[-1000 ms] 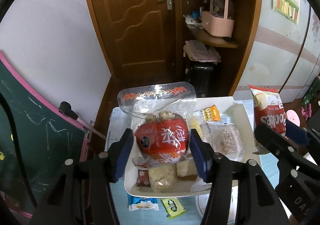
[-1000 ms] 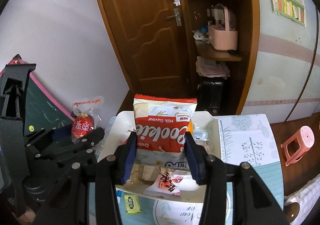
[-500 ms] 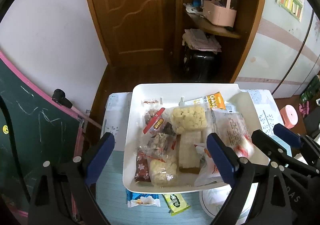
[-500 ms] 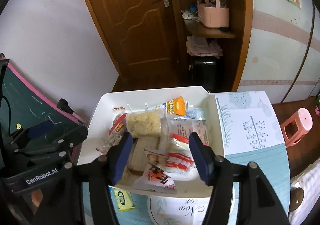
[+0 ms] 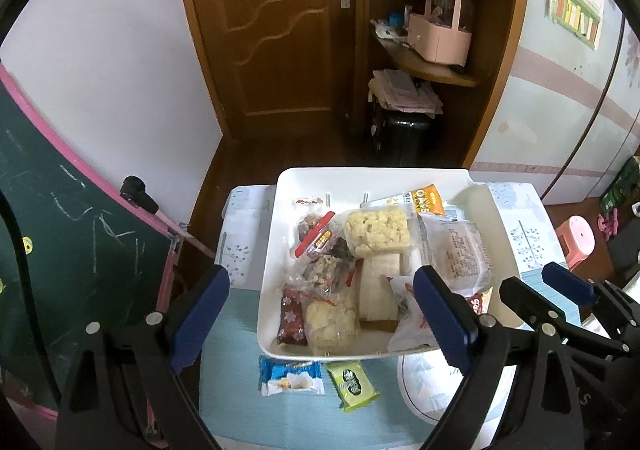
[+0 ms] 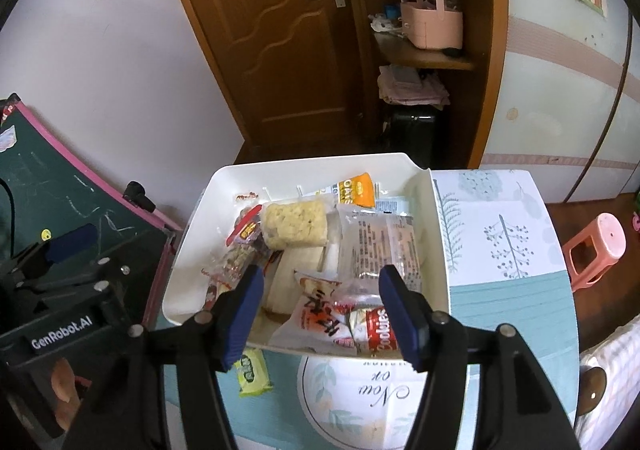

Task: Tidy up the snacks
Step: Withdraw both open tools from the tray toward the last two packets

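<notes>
Both grippers are hanging with jaws spread and gripping nothing, the left gripper [image 5: 320, 314] wider than the right gripper [image 6: 322, 314], both freshly widened. Ahead of them the white tray [image 5: 360, 175] is holding most snacks. Below the jaws, 2 packets are lying outside: a blue packet [image 5: 291, 374] and a green packet [image 5: 352, 384], probably next.

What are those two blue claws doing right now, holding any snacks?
Left gripper: open wide, jaws just opened, holding nothing.
Right gripper: open, jaws just opened, holding nothing; it hangs over the white tray.
</notes>
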